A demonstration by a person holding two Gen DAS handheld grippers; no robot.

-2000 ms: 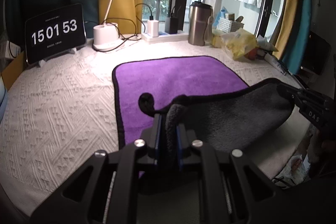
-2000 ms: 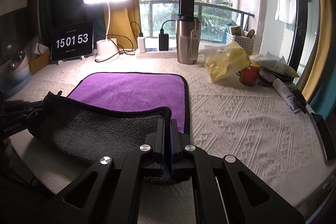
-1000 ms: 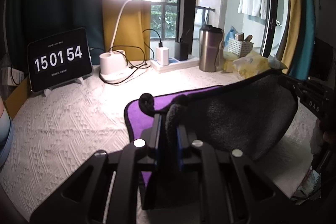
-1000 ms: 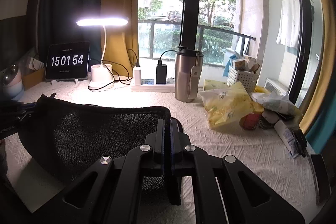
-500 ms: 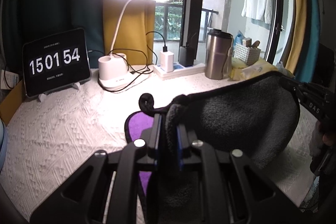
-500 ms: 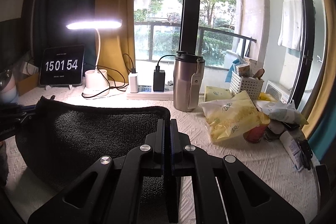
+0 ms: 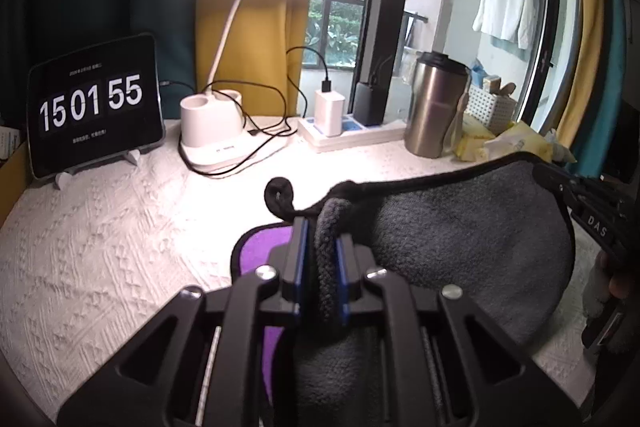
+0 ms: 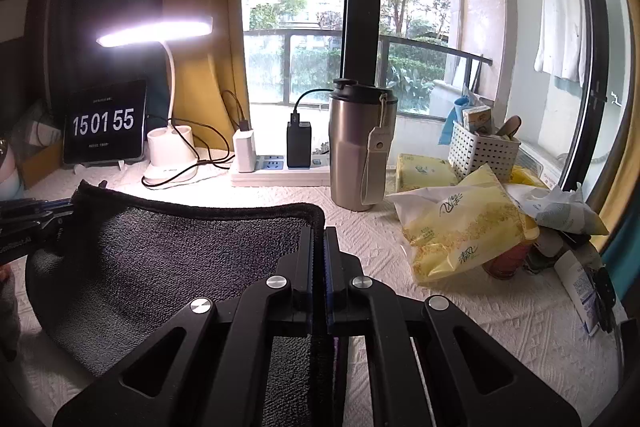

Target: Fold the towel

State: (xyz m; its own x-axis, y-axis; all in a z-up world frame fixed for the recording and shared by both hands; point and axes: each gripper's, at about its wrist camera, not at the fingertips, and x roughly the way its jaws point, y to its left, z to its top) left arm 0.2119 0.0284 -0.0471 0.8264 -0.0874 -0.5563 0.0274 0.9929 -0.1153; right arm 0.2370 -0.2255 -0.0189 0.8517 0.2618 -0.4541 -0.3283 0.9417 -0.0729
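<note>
The towel (image 7: 460,235) is purple on one side and dark grey on the other, with a black hem. My left gripper (image 7: 323,227) is shut on one corner, bunched between the fingers. My right gripper (image 8: 319,227) is shut on the other corner. The grey underside (image 8: 180,259) hangs stretched between them, lifted over the table. A strip of the purple face (image 7: 260,251) shows below the left gripper. The right gripper shows at the right edge of the left wrist view (image 7: 592,211); the left gripper shows at the left edge of the right wrist view (image 8: 28,223).
The table has a white textured cloth (image 7: 100,247). At the back stand a clock tablet (image 7: 94,107), a lit desk lamp (image 7: 212,131), a power strip with chargers (image 8: 276,171) and a steel tumbler (image 8: 360,147). Yellow bags (image 8: 460,227) and a white basket (image 8: 482,151) lie right.
Both grippers have carried the held towel edge up and towards the back of the table. The grey underside now covers almost all of the purple face.
</note>
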